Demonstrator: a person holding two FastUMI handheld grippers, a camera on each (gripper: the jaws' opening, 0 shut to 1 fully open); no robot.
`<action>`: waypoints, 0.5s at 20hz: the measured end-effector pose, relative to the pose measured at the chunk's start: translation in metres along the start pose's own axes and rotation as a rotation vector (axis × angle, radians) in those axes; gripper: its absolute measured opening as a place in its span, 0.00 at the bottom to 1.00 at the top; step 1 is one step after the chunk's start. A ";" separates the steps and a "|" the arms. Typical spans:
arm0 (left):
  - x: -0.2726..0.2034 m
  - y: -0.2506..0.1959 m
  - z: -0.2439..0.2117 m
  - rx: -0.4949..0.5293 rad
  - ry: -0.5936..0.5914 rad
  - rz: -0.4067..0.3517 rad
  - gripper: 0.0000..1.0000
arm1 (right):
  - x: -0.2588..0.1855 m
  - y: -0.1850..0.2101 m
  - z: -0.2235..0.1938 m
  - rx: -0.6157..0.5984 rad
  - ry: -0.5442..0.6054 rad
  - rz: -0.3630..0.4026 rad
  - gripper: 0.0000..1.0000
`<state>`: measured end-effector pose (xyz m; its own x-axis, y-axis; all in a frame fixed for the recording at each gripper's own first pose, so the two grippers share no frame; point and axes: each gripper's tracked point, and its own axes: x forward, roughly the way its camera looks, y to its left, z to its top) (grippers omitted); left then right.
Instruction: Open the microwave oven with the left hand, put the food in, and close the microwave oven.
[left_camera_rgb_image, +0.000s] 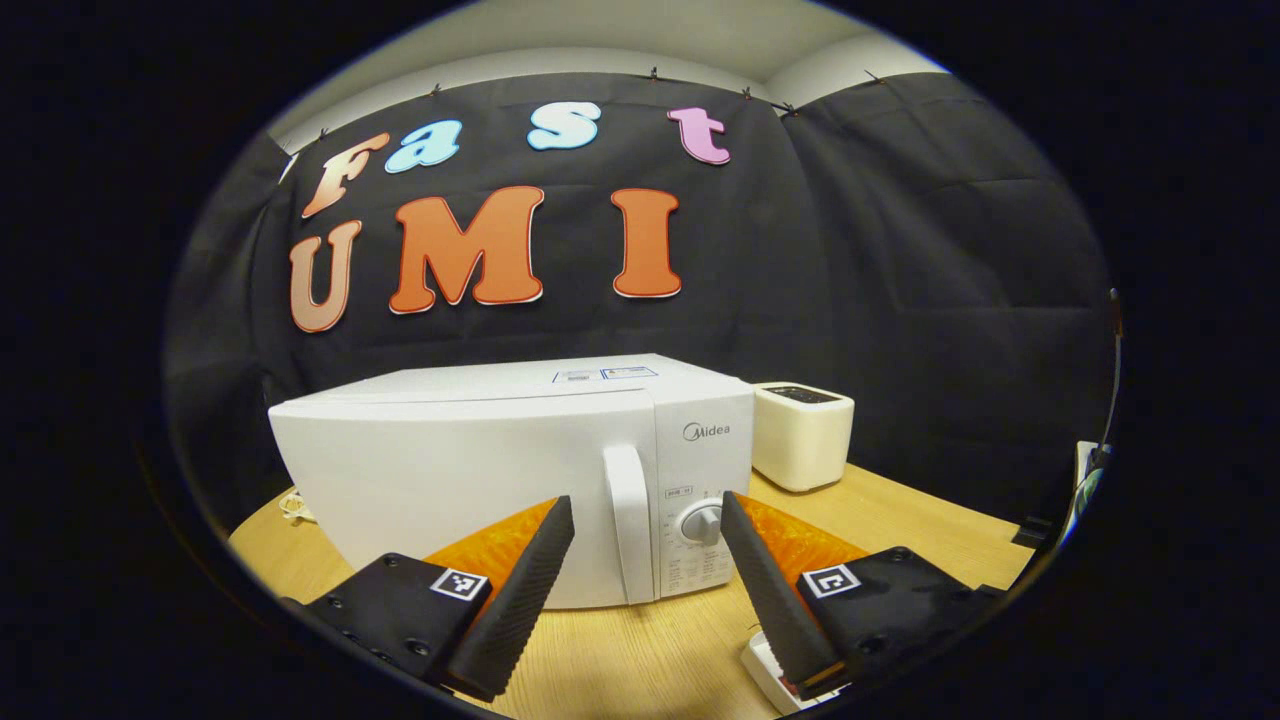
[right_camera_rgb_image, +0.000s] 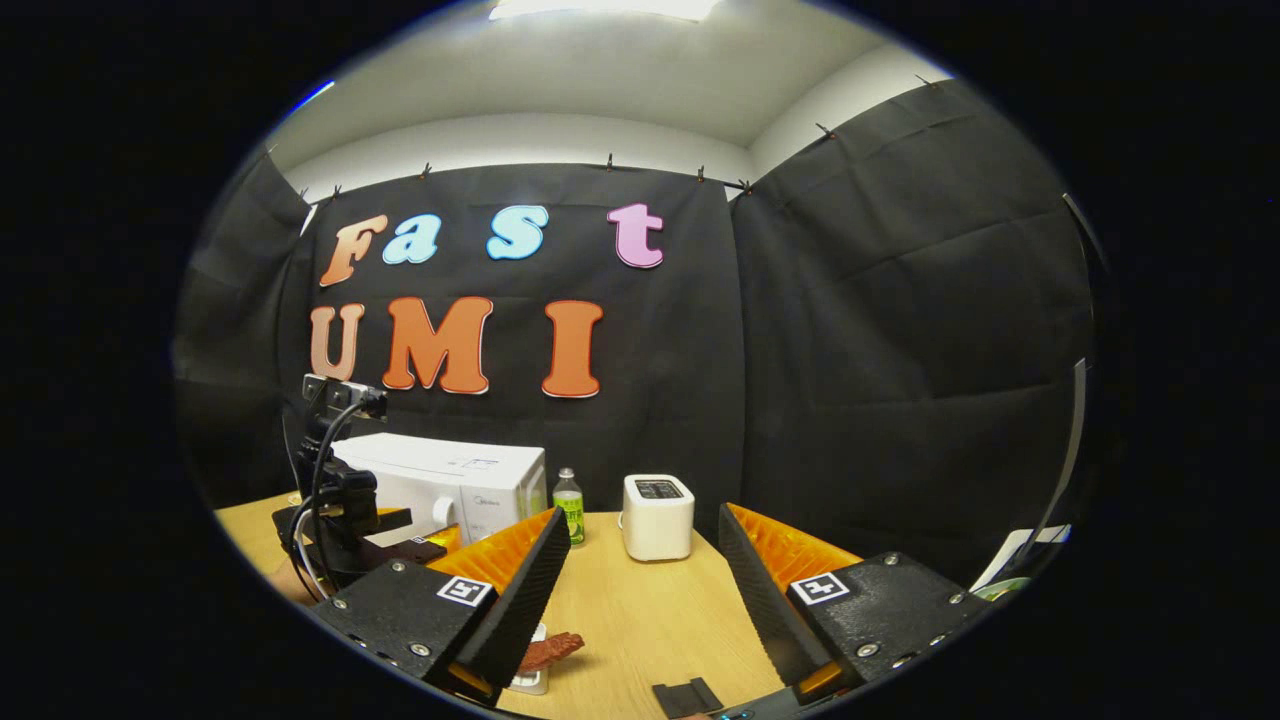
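The white microwave (left_camera_rgb_image: 470, 470) stands on the wooden table with its door shut. Its vertical handle (left_camera_rgb_image: 628, 520) is beside the dial (left_camera_rgb_image: 703, 522). My left gripper (left_camera_rgb_image: 645, 505) is open, a short way in front of the handle, which lies between the fingertips in the left gripper view. The right gripper view shows the microwave (right_camera_rgb_image: 460, 480) far left with the left gripper (right_camera_rgb_image: 340, 505) before it. My right gripper (right_camera_rgb_image: 640, 515) is open and holds nothing. A reddish-brown piece of food (right_camera_rgb_image: 553, 650) lies on the table by a small white dish (right_camera_rgb_image: 530, 682), partly hidden behind a finger.
A small cream appliance (left_camera_rgb_image: 802, 432) stands right of the microwave, also seen as the cream appliance (right_camera_rgb_image: 657, 515) next to a green-labelled bottle (right_camera_rgb_image: 569, 506). A flat black object (right_camera_rgb_image: 686, 695) lies near the table's front edge. A white object (left_camera_rgb_image: 768, 668) sits under my left gripper's right finger.
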<state>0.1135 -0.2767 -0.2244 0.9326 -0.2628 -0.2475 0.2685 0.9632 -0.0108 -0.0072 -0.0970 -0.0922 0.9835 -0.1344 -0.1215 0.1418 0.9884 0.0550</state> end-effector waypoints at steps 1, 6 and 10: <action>0.006 0.001 -0.006 0.001 0.011 0.018 0.95 | 0.001 -0.002 -0.002 -0.007 0.005 -0.005 0.93; 0.028 0.004 -0.021 0.000 0.036 0.085 0.88 | 0.002 -0.004 -0.009 0.013 0.022 -0.001 0.93; 0.043 0.012 -0.034 -0.024 0.065 0.110 0.55 | 0.006 -0.005 -0.016 0.011 0.034 -0.005 0.93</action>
<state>0.1488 -0.2746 -0.2677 0.9382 -0.1519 -0.3110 0.1587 0.9873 -0.0034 -0.0042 -0.1015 -0.1089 0.9785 -0.1362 -0.1552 0.1477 0.9869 0.0654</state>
